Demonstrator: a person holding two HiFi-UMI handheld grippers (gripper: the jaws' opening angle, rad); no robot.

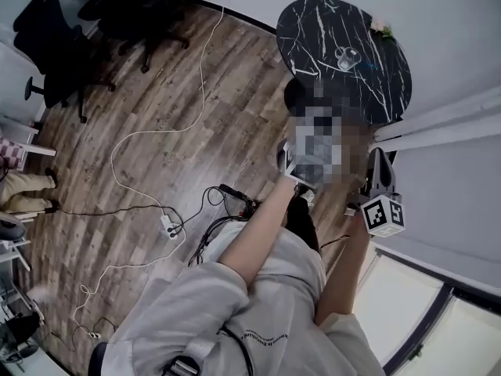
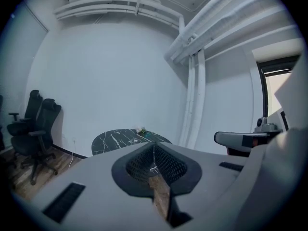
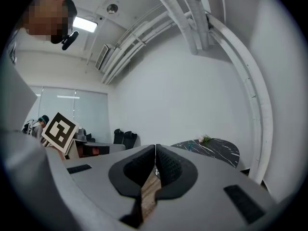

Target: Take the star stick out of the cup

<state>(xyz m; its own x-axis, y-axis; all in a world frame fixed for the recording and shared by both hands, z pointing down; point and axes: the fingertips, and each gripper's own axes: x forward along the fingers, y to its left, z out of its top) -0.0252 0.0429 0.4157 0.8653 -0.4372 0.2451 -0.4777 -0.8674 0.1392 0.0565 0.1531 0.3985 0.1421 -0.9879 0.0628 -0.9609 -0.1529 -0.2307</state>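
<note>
A round black marble table (image 1: 344, 49) stands far ahead by the white wall, with a small clear cup (image 1: 347, 56) on it. The star stick is too small to make out. Both grippers are held up in the air, well short of the table. My left gripper (image 2: 154, 147) is shut, its pads meeting with nothing between them, and the table (image 2: 126, 137) lies beyond its tips. My right gripper (image 3: 156, 150) is also shut and empty, with the table (image 3: 214, 149) to the right of its tips. In the head view the right gripper (image 1: 380, 157) shows above its marker cube (image 1: 385, 215).
Small flowers (image 1: 381, 28) sit at the table's far edge. Black office chairs (image 1: 70, 45) stand at the left. Cables and a power strip (image 1: 171, 225) trail over the wood floor. White pipes (image 2: 192, 100) run up the wall by the table. A window (image 1: 415, 308) is at the right.
</note>
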